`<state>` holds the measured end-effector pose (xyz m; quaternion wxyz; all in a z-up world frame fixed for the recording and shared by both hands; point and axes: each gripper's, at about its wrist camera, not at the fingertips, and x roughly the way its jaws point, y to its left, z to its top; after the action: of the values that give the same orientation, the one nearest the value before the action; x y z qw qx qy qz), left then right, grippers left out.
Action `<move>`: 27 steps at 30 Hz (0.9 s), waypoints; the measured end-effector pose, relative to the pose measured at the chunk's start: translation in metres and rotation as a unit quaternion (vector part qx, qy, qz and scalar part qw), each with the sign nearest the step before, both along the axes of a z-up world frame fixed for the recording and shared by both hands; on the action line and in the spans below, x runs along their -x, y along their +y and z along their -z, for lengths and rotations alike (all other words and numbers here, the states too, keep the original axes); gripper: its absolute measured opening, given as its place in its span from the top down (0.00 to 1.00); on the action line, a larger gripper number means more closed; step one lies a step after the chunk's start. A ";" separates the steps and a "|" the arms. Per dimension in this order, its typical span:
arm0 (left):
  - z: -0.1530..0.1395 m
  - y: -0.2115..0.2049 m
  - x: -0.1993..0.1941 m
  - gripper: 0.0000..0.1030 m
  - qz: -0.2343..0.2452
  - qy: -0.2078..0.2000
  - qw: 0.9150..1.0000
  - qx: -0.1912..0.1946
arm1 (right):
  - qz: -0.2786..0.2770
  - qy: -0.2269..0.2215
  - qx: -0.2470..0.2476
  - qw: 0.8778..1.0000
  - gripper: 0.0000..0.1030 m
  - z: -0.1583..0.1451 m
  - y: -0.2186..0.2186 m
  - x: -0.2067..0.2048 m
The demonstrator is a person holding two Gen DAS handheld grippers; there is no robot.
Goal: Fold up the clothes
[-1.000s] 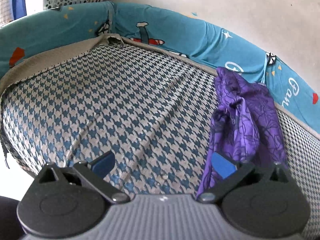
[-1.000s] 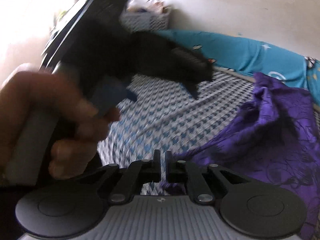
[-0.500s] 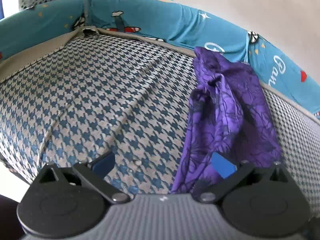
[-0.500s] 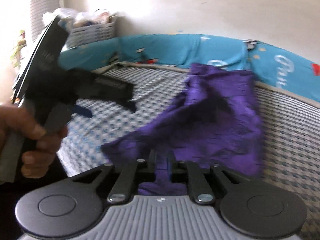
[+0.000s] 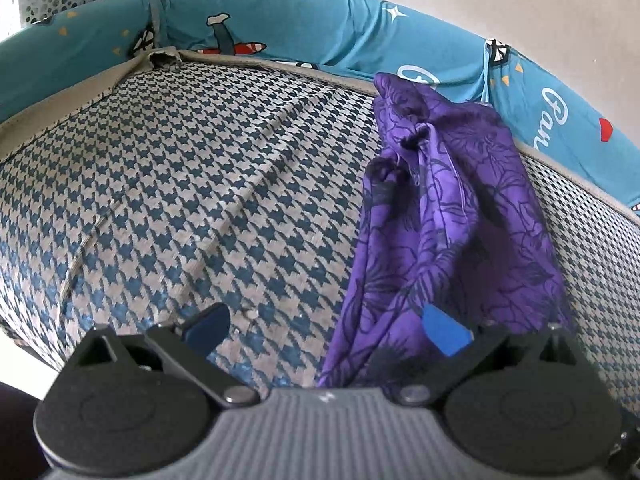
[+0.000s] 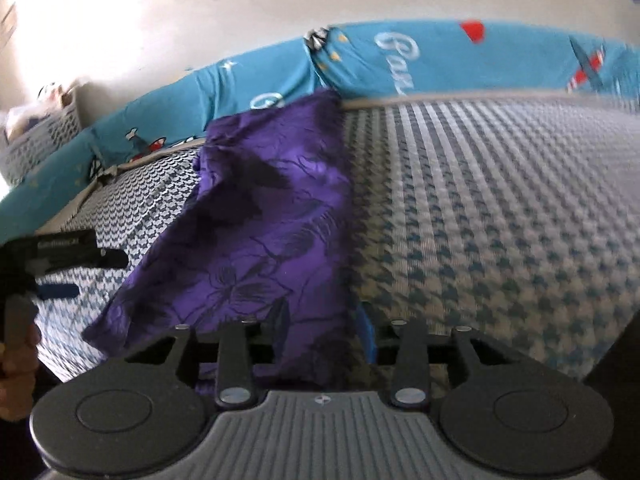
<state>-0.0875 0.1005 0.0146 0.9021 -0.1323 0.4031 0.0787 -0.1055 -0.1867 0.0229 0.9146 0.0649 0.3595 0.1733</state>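
The right gripper (image 6: 320,340) has its jaws opening, and the near end of the purple garment (image 6: 256,240) lies between them — the pads no longer look pressed on it. The left gripper (image 5: 324,326) stands wide open with nothing held; in its own view the cloth's near edge runs under its right finger (image 5: 444,330), while the left finger sits over bare bedspread. From the grippers outward, the garment stretches as a long strip straight away across the houndstooth bedspread (image 5: 180,200) to the blue bumper (image 5: 304,28) at the far edge. So its long axis runs along the line both grippers point — and the right one is plainly nearer, right on the near end, the left just beside the strip's left edge.
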 end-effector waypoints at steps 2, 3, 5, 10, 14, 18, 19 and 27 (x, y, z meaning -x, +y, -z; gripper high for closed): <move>0.001 0.000 0.000 0.00 0.000 0.001 1.000 0.000 | 0.001 0.018 -0.013 1.000 0.60 0.003 -0.003 -0.003; 0.001 -0.001 0.000 0.00 0.000 0.001 1.000 0.000 | 0.003 0.025 -0.018 1.000 0.56 0.005 -0.004 -0.003; 0.001 -0.001 0.000 0.00 -0.001 0.002 1.000 -0.001 | 0.005 0.038 -0.028 0.999 0.54 0.009 -0.005 -0.002; 0.003 -0.002 0.000 0.00 0.002 0.003 1.000 -0.002 | 0.006 0.072 -0.055 0.996 0.54 0.022 -0.003 -0.008; 0.005 -0.006 -0.001 0.00 0.007 0.008 1.000 -0.005 | 0.003 0.058 -0.041 0.997 0.64 0.024 0.002 -0.006; 0.006 -0.008 -0.002 0.00 0.011 0.009 1.000 -0.009 | 0.001 0.038 -0.018 0.999 0.87 0.020 0.007 -0.001; 0.006 -0.008 -0.002 0.00 0.011 0.008 1.000 -0.009 | 0.001 0.030 -0.010 0.999 0.89 0.017 0.008 0.001; 0.000 -0.008 -0.007 0.00 0.015 -0.007 1.000 0.010 | -0.010 0.002 0.024 1.000 0.91 -0.001 0.006 0.021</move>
<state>-0.0802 0.0922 0.0141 0.9047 -0.1364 0.3992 0.0602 -0.1267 -0.1805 0.0236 0.9135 0.0396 0.3659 0.1731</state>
